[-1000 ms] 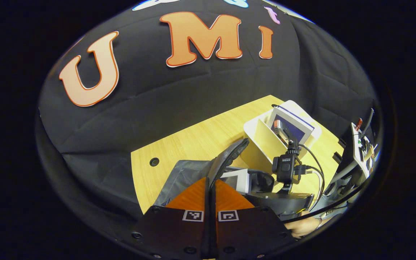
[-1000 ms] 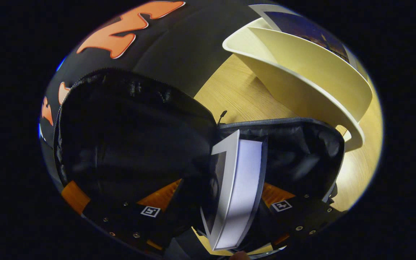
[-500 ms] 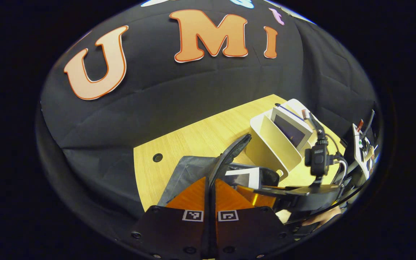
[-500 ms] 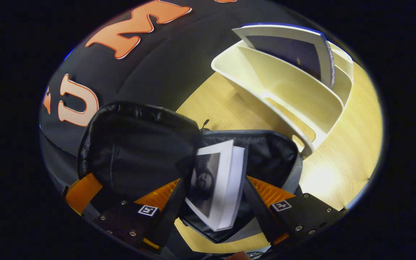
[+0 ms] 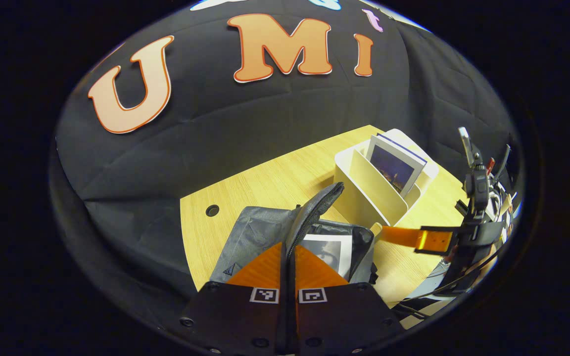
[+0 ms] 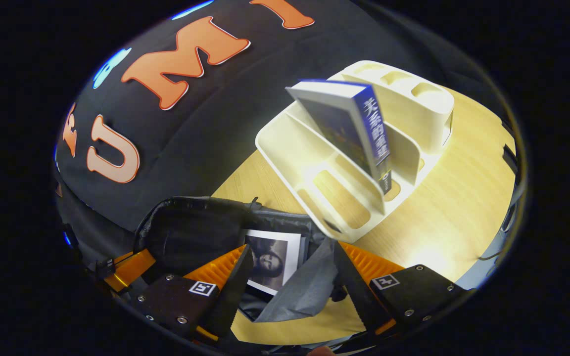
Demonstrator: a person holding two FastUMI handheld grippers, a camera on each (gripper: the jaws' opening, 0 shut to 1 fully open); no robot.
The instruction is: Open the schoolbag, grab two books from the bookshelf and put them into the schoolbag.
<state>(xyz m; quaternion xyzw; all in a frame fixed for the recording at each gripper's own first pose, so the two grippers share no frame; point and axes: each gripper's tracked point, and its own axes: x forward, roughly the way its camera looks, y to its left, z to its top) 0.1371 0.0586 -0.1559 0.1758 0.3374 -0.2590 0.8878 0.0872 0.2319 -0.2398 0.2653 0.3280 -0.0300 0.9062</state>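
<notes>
- On the wooden table (image 5: 265, 188), the grey schoolbag (image 5: 253, 235) lies unzipped, its dark flap (image 5: 314, 210) lifted upright.
- At the bottom of the left gripper view, the left gripper (image 5: 288, 257) has its two fingers pressed together on the edge of that flap, holding it up.
- Inside the bag's mouth lies a book with a black-and-white cover (image 6: 271, 259).
- Just above it in the right gripper view, the right gripper (image 6: 290, 264) has its jaws spread wide, with nothing between them; its fingers sit either side of the book without touching.
- Behind the bag stands the cream bookshelf (image 6: 344, 148), with a blue book (image 6: 354, 131) leaning in one of its slots.
- Near the bookshelf in the left gripper view, the right gripper (image 5: 389, 232) hangs over the table.
</notes>
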